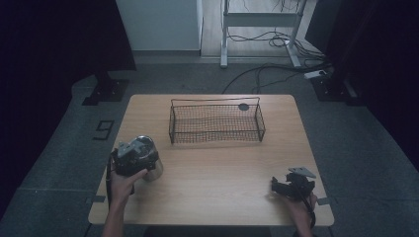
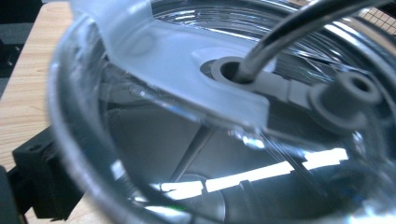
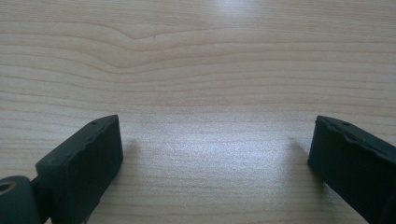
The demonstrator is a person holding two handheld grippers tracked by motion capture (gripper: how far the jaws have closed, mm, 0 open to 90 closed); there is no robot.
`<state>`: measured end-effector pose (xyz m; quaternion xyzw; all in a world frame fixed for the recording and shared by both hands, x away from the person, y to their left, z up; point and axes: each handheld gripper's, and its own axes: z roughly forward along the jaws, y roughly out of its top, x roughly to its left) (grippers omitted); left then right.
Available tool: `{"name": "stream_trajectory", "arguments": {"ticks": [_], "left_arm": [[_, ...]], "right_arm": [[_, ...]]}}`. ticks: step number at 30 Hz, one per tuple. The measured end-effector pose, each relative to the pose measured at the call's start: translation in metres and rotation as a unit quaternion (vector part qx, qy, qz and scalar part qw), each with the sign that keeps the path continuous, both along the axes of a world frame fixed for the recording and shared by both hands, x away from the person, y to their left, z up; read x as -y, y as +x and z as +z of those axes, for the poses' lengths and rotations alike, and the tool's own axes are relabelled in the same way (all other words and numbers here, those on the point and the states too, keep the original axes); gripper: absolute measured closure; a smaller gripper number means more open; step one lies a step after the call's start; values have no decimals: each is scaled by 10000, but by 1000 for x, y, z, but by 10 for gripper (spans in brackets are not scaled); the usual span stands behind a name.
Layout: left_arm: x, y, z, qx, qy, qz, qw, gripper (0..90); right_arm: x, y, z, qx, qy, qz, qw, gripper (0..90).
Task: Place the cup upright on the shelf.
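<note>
A clear glass jar (image 1: 151, 149) with a wire clasp stands at the table's front left. My left gripper (image 1: 134, 158) is pressed against it from the near side, shut on it. In the left gripper view the jar's rim (image 2: 74, 140), its pale seal tab (image 2: 177, 70) and the metal wire (image 2: 289, 28) are very close, with one black jaw at the lower left outside the glass. My right gripper (image 1: 282, 186) rests low over the table near the front right corner. In the right gripper view it (image 3: 215, 149) is open, with bare wood between the jaws.
An empty black wire basket (image 1: 216, 137) stands at the middle back of the wooden table (image 1: 222, 168). A small dark disc (image 1: 243, 106) lies by the basket's far right corner. Cables and stand feet are on the floor beyond the table.
</note>
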<state>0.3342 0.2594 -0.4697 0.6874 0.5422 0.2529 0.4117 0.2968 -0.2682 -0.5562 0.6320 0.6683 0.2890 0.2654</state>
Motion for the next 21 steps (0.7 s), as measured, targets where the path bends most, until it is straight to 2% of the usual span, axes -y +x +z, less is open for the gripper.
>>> {"name": "stream_trajectory", "arguments": {"ticks": [4,11,21], "left_arm": [[3,4,-3,-5,79,28,10000,0],[3,3,-4,113,161,-3,9998,25],[3,2,-4,143,168,49,9997,32]], "right_arm": [[0,0,0,1,-1,0,10000,27],[0,0,0,1,-1,0,10000,27],[0,0,0,2,-2,0,10000,27]]}}
